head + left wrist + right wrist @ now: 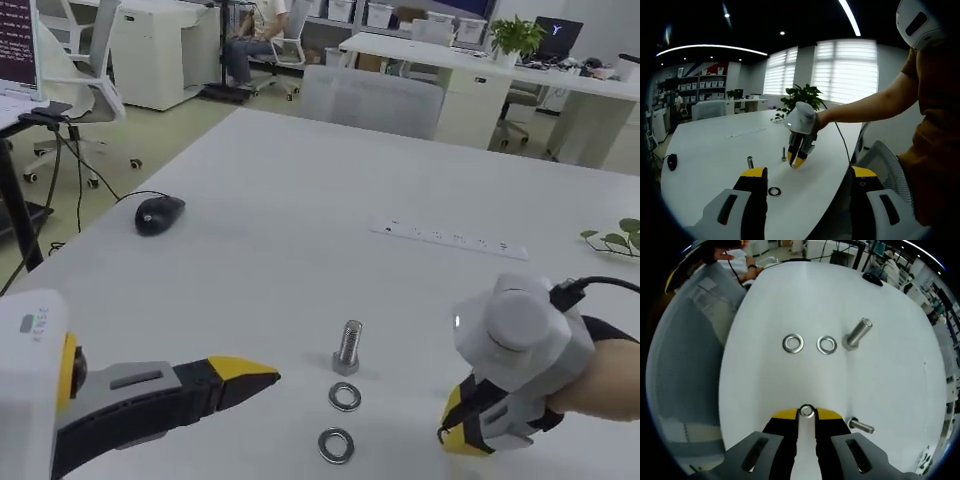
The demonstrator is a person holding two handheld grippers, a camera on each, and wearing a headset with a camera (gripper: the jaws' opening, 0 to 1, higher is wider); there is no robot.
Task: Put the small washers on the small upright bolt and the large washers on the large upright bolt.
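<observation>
Head view: the left claw (243, 377), lower left, is cut off by the frame edge. The right claw (468, 432), lower right, has its tips partly hidden by its own body. At centre the large bolt (347, 347) stands upright, with two large washers (345, 397) below it.

Left gripper view: jaws wide apart, empty.

Right gripper view: jaws pinch a small washer (806, 412) at bottom centre, with the small bolt (860, 426) at lower right.

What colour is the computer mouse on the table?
Black; the computer mouse shows best in the head view.
</observation>
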